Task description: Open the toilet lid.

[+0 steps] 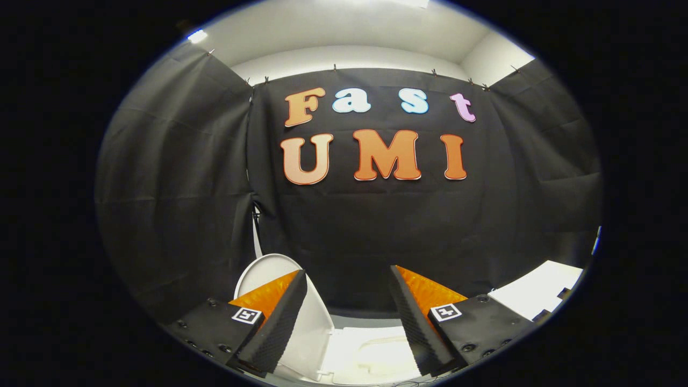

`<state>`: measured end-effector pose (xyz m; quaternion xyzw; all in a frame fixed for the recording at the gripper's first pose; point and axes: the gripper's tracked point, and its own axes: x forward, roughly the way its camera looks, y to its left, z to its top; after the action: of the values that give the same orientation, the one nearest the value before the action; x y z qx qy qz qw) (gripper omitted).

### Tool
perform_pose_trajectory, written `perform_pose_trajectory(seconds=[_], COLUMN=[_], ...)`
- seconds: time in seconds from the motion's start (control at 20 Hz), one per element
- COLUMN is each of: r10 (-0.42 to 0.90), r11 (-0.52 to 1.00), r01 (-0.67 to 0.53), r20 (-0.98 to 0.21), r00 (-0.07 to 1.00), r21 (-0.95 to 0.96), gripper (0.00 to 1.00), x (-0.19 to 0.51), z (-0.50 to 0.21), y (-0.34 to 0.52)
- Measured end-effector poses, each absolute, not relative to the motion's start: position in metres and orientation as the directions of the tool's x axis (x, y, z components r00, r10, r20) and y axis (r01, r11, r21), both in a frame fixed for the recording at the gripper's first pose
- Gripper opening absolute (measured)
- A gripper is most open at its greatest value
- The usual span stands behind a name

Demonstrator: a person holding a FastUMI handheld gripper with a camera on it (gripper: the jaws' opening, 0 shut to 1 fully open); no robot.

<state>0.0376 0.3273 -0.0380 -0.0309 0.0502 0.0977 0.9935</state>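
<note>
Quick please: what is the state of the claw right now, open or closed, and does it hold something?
Claw: open, fingers spread wide, holding nothing. The raised toilet lid stands behind the left finger, the bowl lies between the fingers.

I logged a black cloth wall draped round the booth on three sides, creased, its panels pinned along the top edge by small clips. Above it ran a white room wall and ceiling. A flat white surface lay low at the right, against the cloth.
</note>
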Motion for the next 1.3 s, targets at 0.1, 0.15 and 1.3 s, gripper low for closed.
perform_pose_trajectory(seconds=[0.1,0.15,1.3], r10=[0.192,0.193,0.177], r11=[0.978,0.977,0.980], r01=[-0.200,-0.201,-0.184], r20=[-0.108,-0.106,-0.093], r00=[0.975,0.975,0.980], r21=[-0.064,-0.070,-0.078], gripper=[0.98,0.98,0.98], x=[0.038,0.038,0.041], z=[-0.039,-0.037,-0.028], y=[0.328,0.328,0.317])
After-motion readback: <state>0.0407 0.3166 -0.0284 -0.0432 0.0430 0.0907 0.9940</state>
